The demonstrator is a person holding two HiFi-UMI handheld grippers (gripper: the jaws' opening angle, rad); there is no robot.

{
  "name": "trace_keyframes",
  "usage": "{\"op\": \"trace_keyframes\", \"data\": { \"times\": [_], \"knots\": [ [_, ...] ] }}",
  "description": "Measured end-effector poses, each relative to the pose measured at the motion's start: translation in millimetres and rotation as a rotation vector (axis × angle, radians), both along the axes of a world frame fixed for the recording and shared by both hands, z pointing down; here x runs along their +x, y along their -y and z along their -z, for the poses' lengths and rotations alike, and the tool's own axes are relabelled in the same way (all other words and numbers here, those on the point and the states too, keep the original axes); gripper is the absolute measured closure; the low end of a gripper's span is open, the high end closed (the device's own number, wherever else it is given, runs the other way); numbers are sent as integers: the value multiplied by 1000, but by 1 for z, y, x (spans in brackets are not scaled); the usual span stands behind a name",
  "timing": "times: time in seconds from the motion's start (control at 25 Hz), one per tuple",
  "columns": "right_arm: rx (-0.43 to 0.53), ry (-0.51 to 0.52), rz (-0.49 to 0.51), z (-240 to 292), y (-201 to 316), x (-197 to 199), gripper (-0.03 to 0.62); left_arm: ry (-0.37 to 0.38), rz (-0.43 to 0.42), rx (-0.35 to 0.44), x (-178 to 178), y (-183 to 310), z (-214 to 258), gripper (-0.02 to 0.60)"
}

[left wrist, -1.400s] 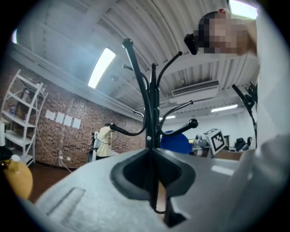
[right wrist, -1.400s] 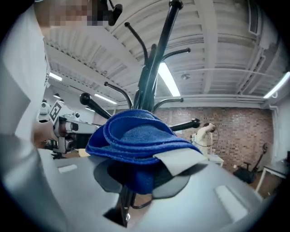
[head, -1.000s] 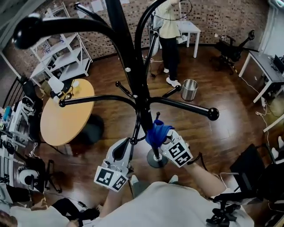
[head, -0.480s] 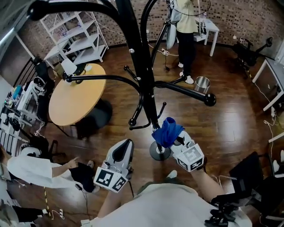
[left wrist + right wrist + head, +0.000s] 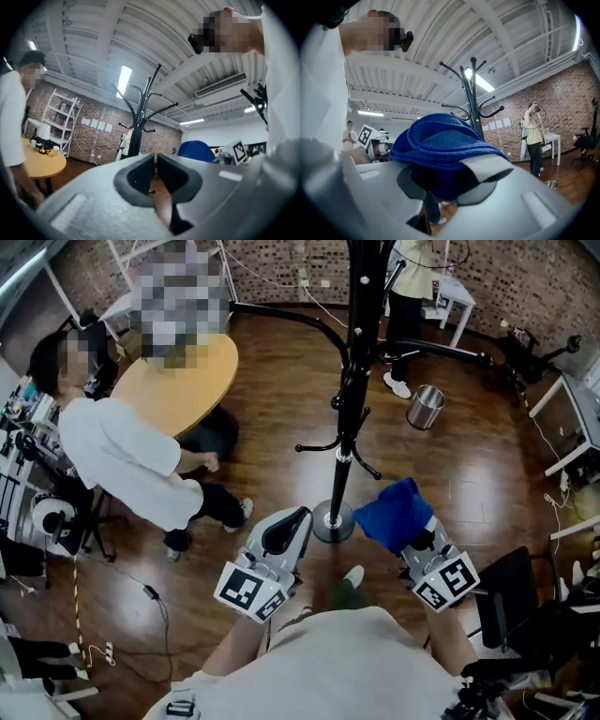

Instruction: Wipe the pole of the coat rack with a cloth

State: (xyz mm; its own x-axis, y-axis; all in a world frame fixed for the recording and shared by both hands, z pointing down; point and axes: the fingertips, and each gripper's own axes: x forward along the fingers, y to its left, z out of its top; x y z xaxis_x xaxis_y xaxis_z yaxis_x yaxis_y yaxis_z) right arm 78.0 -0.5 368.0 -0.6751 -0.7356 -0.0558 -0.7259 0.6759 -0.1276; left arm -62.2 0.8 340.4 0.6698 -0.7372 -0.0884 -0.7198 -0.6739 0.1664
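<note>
Our left tool (image 5: 292, 517) is hanging empty with its jaws pressed together, just left of the round base (image 5: 333, 521). The pole (image 5: 349, 418) is standing upright between our two tools and a bit ahead. It's thin, smooth black metal with curved hooks (image 5: 319, 447). Our right tool (image 5: 412, 535) is clamping the cloth (image 5: 394, 512), a thick fold of blue terry, just right of the pole and not touching it. So we're guessing the cloth needs swinging left next.

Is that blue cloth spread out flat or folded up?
Folded. The blue cloth shows stacked, curled layers bunched over the right gripper, whose jaws are clamped on it.
</note>
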Motion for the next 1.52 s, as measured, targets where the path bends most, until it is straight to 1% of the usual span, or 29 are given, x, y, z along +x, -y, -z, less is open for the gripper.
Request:
{"op": "trace_keyframes", "data": {
  "times": [0.08,0.16,0.28,0.36,0.4,0.52,0.56,0.64,0.68,0.72,0.76,0.84,0.88,1.0,1.12,1.2,1.24,1.28,1.32,1.44,1.52],
  "knots": [
    [-8,-1,-29,1,-19,2,493,6,-15,-33,-8,-16,-11,563],
    [-10,7,-50,-1,-36,7,493,25,-31,-49,-10,-26,-21,561],
    [15,-28,-88,-4,-52,17,492,46,-35,-38,-6,-29,-21,560],
    [26,-46,-92,-10,-56,22,493,59,-31,-22,-1,-31,-23,547],
    [27,-49,-89,-14,-56,24,493,70,-33,-23,1,-30,-28,522],
    [23,-63,-62,-29,-49,24,493,88,-22,-35,7,-21,-44,417],
    [22,-73,-49,-35,-46,22,491,93,-11,-33,9,-16,-49,400],
    [29,-85,-17,-46,-34,21,492,111,9,-8,15,-1,-59,327],
    [37,-83,0,-51,-26,21,492,120,9,13,20,8,-65,299],
    [50,-81,15,-58,-19,21,491,122,4,34,25,17,-72,254],
    [66,-83,30,-67,-13,20,491,114,1,55,29,25,-81,238],
    [92,-93,55,-95,-6,17,492,98,17,92,28,36,-110,238],
    [100,-97,64,-115,-5,13,491,107,24,102,24,40,-132,238],
    [108,-111,69,-191,1,1,492,153,10,92,10,49,-222,238],
    [154,-137,47,-268,31,1,491,130,19,87,5,80,-294,239],
    [166,-116,47,-299,54,3,491,138,41,89,1,101,-329,240],
    [168,-102,48,-309,67,3,492,147,51,83,-1,112,-345,258],
    [167,-89,48,-317,81,3,492,150,61,76,-3,122,-359,307],
    [169,-78,48,-322,93,3,491,148,67,71,-6,129,-373,324],
    [192,-67,57,-318,126,0,491,142,60,65,-10,141,-412,324],
    [151,-58,69,-306,142,-2,491,138,61,66,-14,143,-432,324]
  ]
}}
